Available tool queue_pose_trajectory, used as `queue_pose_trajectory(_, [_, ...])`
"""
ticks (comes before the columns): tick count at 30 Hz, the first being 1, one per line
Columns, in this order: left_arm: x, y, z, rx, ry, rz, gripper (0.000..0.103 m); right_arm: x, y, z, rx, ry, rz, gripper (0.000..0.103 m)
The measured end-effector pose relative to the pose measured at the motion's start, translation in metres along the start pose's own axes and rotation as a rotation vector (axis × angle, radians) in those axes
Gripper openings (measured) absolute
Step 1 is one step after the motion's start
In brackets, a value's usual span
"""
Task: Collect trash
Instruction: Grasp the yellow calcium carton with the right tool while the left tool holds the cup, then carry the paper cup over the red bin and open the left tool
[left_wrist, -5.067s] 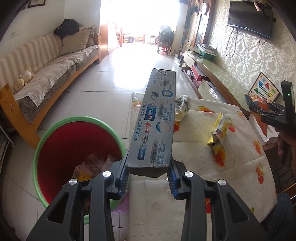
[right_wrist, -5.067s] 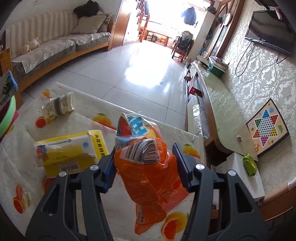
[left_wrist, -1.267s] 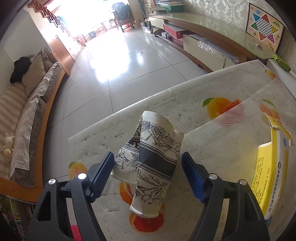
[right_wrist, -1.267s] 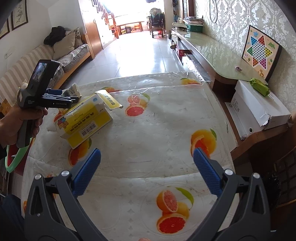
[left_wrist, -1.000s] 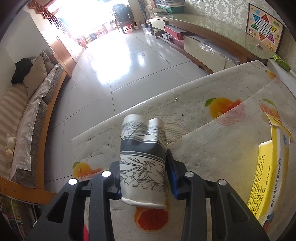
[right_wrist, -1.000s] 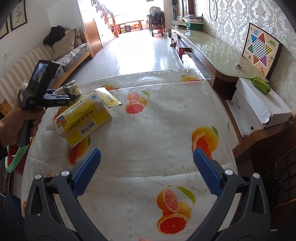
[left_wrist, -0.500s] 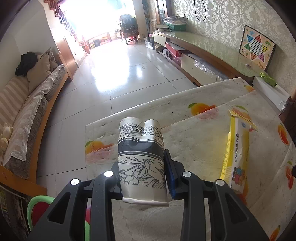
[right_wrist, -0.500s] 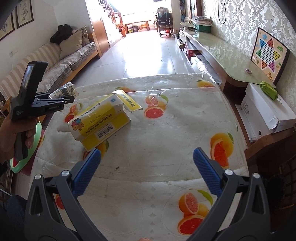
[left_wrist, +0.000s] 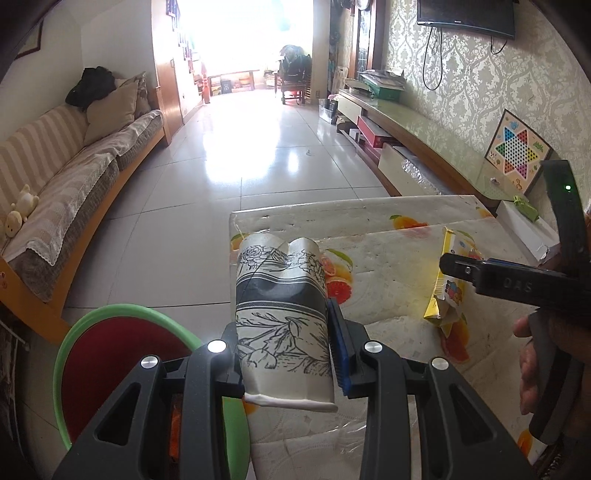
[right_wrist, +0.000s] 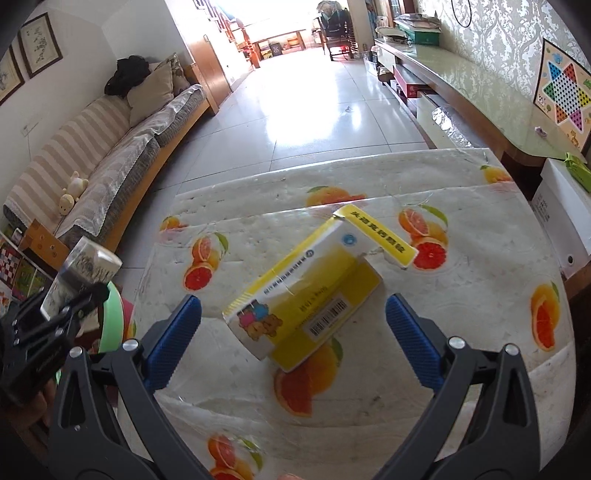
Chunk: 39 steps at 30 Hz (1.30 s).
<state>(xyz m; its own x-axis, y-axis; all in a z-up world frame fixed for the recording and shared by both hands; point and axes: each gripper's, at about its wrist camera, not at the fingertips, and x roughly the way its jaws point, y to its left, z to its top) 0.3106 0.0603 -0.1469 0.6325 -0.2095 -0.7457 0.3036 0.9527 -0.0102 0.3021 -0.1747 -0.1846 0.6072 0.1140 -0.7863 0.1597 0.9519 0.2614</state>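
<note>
Paper cup (left_wrist: 282, 317), crushed and printed with black-and-white flowers, sits clamped between the jaws of the left gripper (left_wrist: 284, 363); its rim end points away from the camera and its base end hangs nearest the lens. Cup is held off the table, near the table's left edge. Below and to the left stands the trash bin (left_wrist: 70, 343), green rim, red inside, on the tiled floor just beside the table (left_wrist: 388, 295). Something orange shows low inside the bin, too hidden to name.

Right gripper (right_wrist: 293, 336) has its jaws wide apart, holding nothing, blue pads either side of the yellow carton (right_wrist: 306, 295). Carton lies flat on the fruit-print tablecloth, white top face, cartoon bears at its near end, barcode on the yellow side, end flap (right_wrist: 380, 240) open at the far end. From the pictures I cannot tell whether the pads touch it; they look apart from it.

In the right wrist view the left gripper with the cup appears at far left, over the bin's rim. In the left wrist view the right gripper shows side-on at right, over the carton.

Sofa (left_wrist: 62, 192) along the left wall; Chinese checkers board (left_wrist: 517, 151) leaning on the right wall.
</note>
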Motion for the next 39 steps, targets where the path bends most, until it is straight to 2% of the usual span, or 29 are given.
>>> queue_pose_trajectory(3, [-0.009, 0.01, -0.001, -0.016, -0.016, -0.002, 0.031, 0.019, 0.01, 0.005, 0.064, 0.007, -0.054, 0.098])
queue_pose_trajectory(9, [-0.017, 0.025, -0.008, -0.038, -0.029, -0.008, 0.031, 0.049, 0.021, 0.002, 0.066, 0.013, -0.203, 0.098])
queue_pose_trajectory(14, [-0.014, 0.027, -0.011, -0.048, -0.022, -0.019, 0.031, 0.062, 0.017, 0.001, 0.047, 0.04, -0.255, 0.097])
queue_pose_trajectory(15, [-0.013, 0.026, -0.012, -0.047, -0.02, -0.021, 0.031, 0.063, 0.017, 0.0, 0.039, 0.046, -0.259, 0.093])
queue_pose_trajectory(16, [-0.014, 0.025, -0.014, -0.046, -0.018, -0.024, 0.031, 0.065, 0.017, 0.0, 0.03, 0.053, -0.255, 0.089])
queue_pose_trajectory(17, [-0.014, 0.024, -0.013, -0.045, -0.018, -0.025, 0.031, 0.067, 0.017, 0.0, 0.018, 0.061, -0.259, 0.08])
queue_pose_trajectory(20, [-0.015, 0.023, -0.012, -0.047, -0.019, -0.028, 0.031, 0.068, 0.017, -0.001, -0.009, 0.062, -0.26, 0.074])
queue_pose_trajectory(22, [-0.016, 0.025, -0.011, -0.05, -0.02, -0.035, 0.031, 0.065, 0.016, -0.001, -0.025, 0.061, -0.257, 0.066])
queue_pose_trajectory(24, [-0.019, 0.023, -0.01, -0.044, -0.025, -0.038, 0.031, 0.062, 0.013, -0.002, -0.034, 0.065, -0.243, 0.052])
queue_pose_trajectory(27, [-0.024, 0.019, -0.011, -0.034, -0.031, -0.042, 0.031, 0.057, 0.006, -0.005, -0.06, 0.075, -0.216, 0.041])
queue_pose_trajectory(34, [-0.038, 0.028, -0.02, -0.076, -0.044, -0.032, 0.031, 0.018, -0.005, -0.012, -0.117, 0.042, -0.143, 0.04])
queue_pose_trajectory(39, [-0.052, 0.037, -0.032, -0.107, -0.046, -0.004, 0.031, -0.022, 0.012, -0.021, -0.179, 0.002, -0.087, 0.04])
